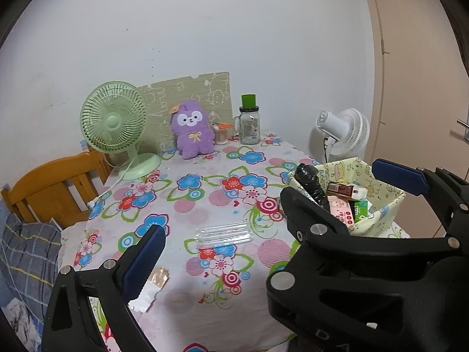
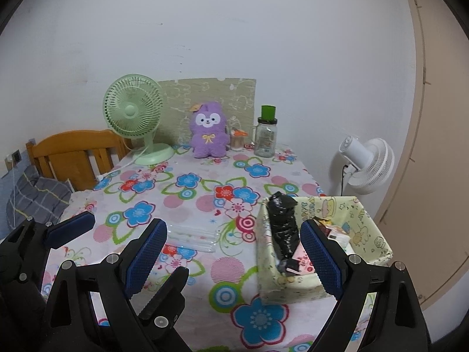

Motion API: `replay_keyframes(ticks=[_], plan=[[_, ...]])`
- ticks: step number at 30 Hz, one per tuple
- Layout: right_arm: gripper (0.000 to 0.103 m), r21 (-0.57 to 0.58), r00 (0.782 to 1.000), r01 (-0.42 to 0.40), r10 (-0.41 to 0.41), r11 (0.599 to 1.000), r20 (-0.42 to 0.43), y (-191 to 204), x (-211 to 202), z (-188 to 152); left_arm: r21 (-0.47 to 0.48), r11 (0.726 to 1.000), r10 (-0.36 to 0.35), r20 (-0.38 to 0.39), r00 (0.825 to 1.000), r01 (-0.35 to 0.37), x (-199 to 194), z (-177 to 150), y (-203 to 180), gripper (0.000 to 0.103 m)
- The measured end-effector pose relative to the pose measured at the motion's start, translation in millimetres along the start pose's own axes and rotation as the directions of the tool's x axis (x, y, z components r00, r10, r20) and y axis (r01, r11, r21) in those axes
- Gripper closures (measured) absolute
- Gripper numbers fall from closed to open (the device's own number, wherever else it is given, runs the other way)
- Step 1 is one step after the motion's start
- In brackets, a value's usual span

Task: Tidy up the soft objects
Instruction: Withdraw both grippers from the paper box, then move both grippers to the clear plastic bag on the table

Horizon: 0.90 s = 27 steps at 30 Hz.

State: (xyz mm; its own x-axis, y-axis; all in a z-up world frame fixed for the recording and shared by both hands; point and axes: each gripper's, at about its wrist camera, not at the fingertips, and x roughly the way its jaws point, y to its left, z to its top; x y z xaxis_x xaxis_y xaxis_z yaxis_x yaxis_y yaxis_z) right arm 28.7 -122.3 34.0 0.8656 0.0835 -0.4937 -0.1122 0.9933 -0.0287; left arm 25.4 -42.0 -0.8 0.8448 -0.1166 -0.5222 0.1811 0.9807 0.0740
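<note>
Up close, both my grippers hung over the flower-printed surface with jaws spread wide and nothing between them: the left gripper beside the right gripper. At the far edge, a fluffy purple plush toy sat upright against the wall, between a pale green desk fan and a clear glass jar. A yellow fabric basket stood at right.

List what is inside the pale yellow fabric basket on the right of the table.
Inside the pale yellow fabric basket: a crinkled black plastic bundle, a pink printed packet, a green packet and a small brown box. Anything beneath them is covered.
</note>
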Motion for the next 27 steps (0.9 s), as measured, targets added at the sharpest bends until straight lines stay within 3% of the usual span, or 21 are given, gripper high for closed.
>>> replay_keyframes(ticks=[12,27], plan=[[0.009,-0.02,1.0,-0.018,0.018,1.0,0.021,20,10,-2,-0.044,0.998,0.032,-0.012,0.999,-0.033,8,-8,30,0.003],[0.009,-0.033,0.999,-0.052,0.052,0.998,-0.012,37,42,-4,-0.082,0.995,0.057,-0.054,0.997,-0.061,30,-18,59,0.003]])
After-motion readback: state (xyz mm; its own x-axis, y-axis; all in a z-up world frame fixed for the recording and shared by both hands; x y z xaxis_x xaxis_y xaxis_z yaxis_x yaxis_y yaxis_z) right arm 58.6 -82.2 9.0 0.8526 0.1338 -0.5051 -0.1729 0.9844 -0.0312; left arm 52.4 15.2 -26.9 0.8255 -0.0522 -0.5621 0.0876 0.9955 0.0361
